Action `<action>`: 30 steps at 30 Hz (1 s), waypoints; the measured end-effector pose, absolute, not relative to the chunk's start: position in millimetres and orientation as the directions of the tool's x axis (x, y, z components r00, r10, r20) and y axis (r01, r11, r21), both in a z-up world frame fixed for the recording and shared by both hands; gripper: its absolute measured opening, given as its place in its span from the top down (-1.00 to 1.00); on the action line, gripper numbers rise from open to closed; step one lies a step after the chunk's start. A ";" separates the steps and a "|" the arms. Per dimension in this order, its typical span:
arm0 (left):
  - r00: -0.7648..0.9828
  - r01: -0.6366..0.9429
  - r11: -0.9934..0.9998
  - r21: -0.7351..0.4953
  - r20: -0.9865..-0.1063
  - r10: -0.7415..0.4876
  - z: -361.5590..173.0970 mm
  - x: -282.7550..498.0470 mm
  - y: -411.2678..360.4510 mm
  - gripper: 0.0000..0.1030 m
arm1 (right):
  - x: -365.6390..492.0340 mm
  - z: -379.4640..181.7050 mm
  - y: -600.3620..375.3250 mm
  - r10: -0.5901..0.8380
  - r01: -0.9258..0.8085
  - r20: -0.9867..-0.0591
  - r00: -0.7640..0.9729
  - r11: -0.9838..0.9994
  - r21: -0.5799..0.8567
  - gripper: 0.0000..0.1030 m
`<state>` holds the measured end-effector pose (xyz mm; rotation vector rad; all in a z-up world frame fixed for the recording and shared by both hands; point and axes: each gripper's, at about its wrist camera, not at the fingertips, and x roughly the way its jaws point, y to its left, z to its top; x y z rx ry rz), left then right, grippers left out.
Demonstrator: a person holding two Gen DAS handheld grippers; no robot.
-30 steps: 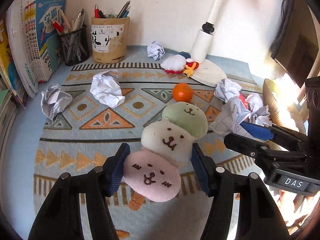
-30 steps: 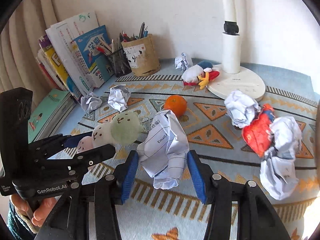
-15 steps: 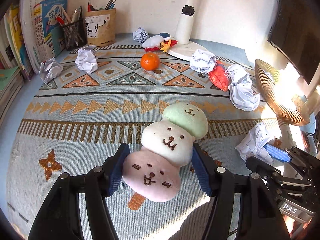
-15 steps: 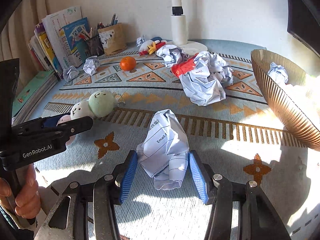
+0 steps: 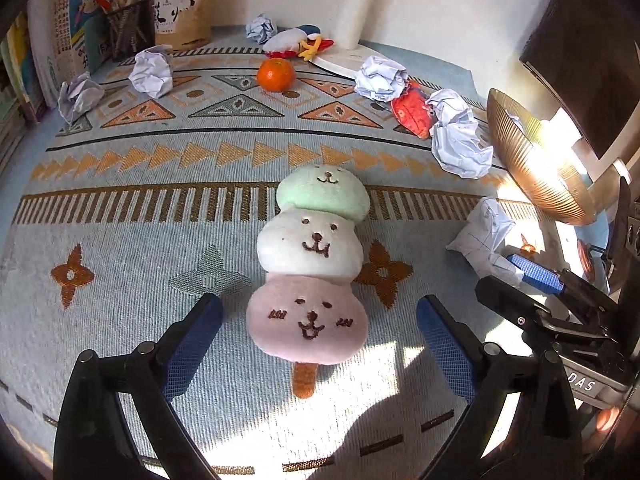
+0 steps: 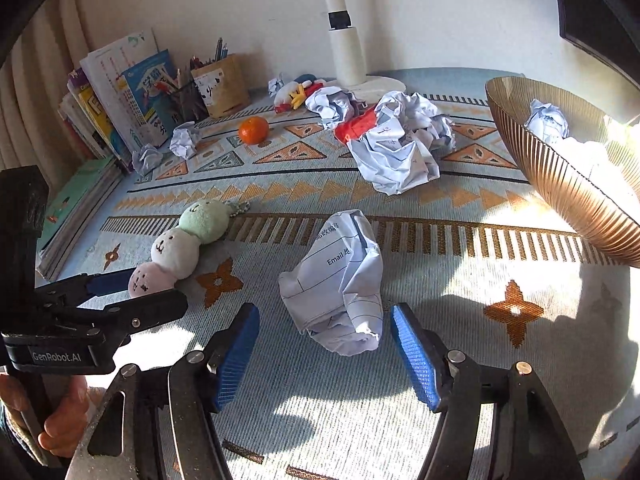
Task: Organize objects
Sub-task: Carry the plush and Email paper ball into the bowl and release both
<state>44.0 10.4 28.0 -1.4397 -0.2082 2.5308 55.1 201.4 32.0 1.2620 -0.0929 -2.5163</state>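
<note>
A plush skewer of three faces, green, white and pink [image 5: 312,264], lies on the patterned mat in front of my left gripper [image 5: 318,340], which is open with its blue pads apart from the toy. The toy also shows in the right wrist view [image 6: 180,244]. A crumpled printed paper ball [image 6: 340,280] lies on the mat between the open blue pads of my right gripper [image 6: 326,354], not touched by them. In the left wrist view that paper ball [image 5: 486,236] lies at the right, beside the right gripper's blue pad.
A ribbed golden bowl [image 6: 560,176] holding crumpled paper stands at the right. Several paper balls [image 6: 400,148], a red toy [image 5: 414,110], an orange [image 5: 276,75], a duck plush [image 5: 296,42], a lamp base [image 6: 352,64], pen holders [image 5: 182,10] and books [image 6: 116,96] fill the back.
Both grippers have opened and let go: the plush skewer and the paper ball now lie on the mat. Both grippers came back toward the mat's near edge.
</note>
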 end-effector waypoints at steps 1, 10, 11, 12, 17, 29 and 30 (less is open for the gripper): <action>-0.502 -0.121 -0.964 -0.238 -0.823 0.267 28.7 40.5 9.7 -0.90 | 51.2 30.1 199.6 -0.309 0.246 -0.774 -0.553 -0.948 0.203 -0.29; -0.569 -0.146 -0.989 0.004 -0.818 0.081 28.2 23.8 37.2 0.08 | 47.6 29.8 196.1 -0.248 0.229 -0.769 -0.589 -0.964 0.135 -0.02; -0.566 -0.151 -0.988 -0.005 -0.819 0.090 29.5 24.0 38.6 0.08 | 49.9 32.6 198.0 -0.256 0.236 -0.761 -0.596 -0.962 0.139 -0.02; -0.566 -0.155 -0.988 -0.021 -0.818 0.106 32.6 24.8 38.9 0.09 | 52.9 37.3 200.7 -0.264 0.243 -0.753 -0.603 -0.959 0.142 -0.02; -0.639 -0.252 -0.966 -0.053 -0.741 0.207 82.4 26.0 70.5 0.09 | 65.9 99.3 241.8 -0.215 0.197 -0.640 -0.738 -0.975 0.101 -0.02; -0.607 -0.539 -0.827 -0.159 -0.608 0.512 142.0 -43.7 243.4 0.09 | 20.0 161.1 419.6 0.149 -0.305 -0.622 -0.769 -0.940 0.152 -0.04; -0.599 -0.547 -0.822 -0.159 -0.612 0.516 137.4 -48.5 252.2 0.09 | 14.7 157.7 424.6 0.155 -0.312 -0.632 -0.760 -0.939 0.146 -0.04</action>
